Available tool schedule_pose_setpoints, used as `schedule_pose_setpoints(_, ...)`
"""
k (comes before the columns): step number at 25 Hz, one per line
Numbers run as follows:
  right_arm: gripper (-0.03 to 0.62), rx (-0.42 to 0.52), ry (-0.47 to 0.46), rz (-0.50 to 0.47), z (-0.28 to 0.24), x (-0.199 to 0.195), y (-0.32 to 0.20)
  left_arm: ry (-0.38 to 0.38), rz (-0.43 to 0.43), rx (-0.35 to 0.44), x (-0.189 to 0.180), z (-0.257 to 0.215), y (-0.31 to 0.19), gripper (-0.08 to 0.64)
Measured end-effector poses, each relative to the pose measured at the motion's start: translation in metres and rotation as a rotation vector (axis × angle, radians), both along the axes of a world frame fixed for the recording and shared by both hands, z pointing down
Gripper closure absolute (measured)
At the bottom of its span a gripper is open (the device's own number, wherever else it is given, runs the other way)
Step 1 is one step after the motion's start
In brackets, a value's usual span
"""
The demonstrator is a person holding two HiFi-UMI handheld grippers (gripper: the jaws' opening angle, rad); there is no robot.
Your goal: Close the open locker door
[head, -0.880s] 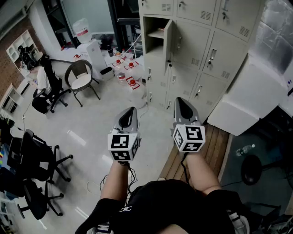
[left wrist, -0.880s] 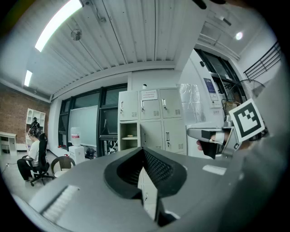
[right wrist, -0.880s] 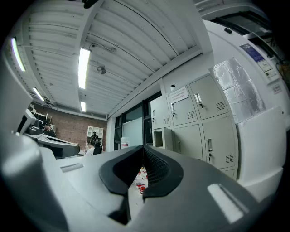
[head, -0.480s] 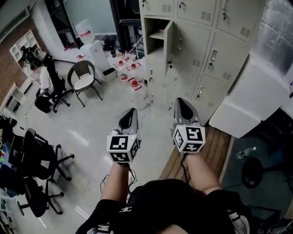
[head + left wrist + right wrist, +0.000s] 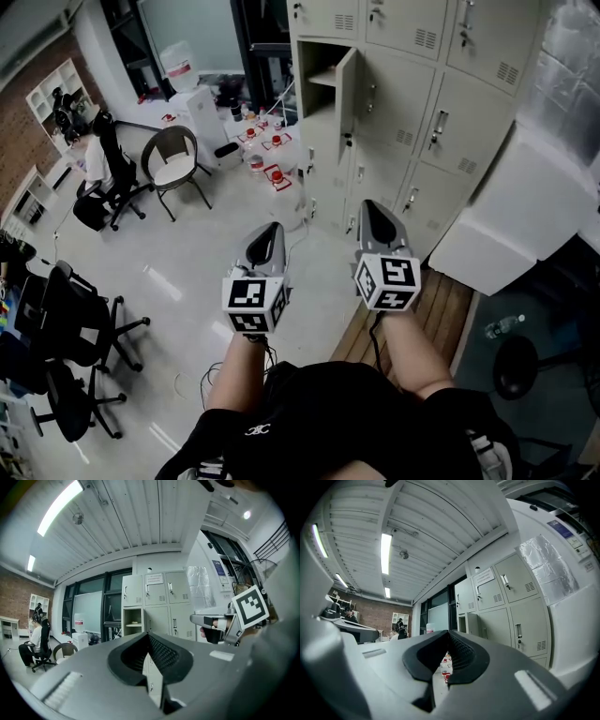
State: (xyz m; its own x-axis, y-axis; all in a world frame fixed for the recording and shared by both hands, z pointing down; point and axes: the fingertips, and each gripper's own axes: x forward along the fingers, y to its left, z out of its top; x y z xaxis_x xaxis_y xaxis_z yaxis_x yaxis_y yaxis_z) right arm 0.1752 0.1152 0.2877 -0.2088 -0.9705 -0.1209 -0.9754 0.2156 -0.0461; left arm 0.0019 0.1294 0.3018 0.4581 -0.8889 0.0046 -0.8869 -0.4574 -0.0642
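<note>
Forearms extend, left gripper and right gripper level.

Head camera, as I watch from my remote station: it looks forward and steeply down over the person's forearms. The left gripper and right gripper sit close below it, and the lockers stand farther off at the top. The left gripper view sits right behind its own jaws and faces level at those same lockers, well apart. It has the open locker door near mid-frame and the right gripper at its right edge. The right gripper view rides likewise, angled slightly upward, and shares the lockers on its right, under the ceiling.
</note>
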Motion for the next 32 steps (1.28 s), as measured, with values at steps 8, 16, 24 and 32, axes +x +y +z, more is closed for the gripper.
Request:
schedule_pose_setpoints(8, 0.581, 0.004, 0.008, -0.002, 0.017, -0.009, -0.038, 0.024, -0.003, 0.022, -0.009, 0.014, -0.040, 0.558)
schedule_pose_setpoints(16, 0.581, 0.034, 0.022, 0.036, 0.041, -0.027, -0.109, 0.026, 0.050, 0.041, -0.023, 0.045, -0.116, 0.560)
schedule_pose_setpoints(24, 0.581, 0.039, 0.000, 0.113, 0.043, -0.047, -0.195, -0.007, 0.126, 0.047, -0.042, 0.048, -0.215, 0.560)
schedule_pose_setpoints(32, 0.581, 0.029, 0.022, 0.223, 0.050, -0.064, -0.263, -0.013, 0.241, 0.038, -0.054, 0.055, -0.298, 0.560)
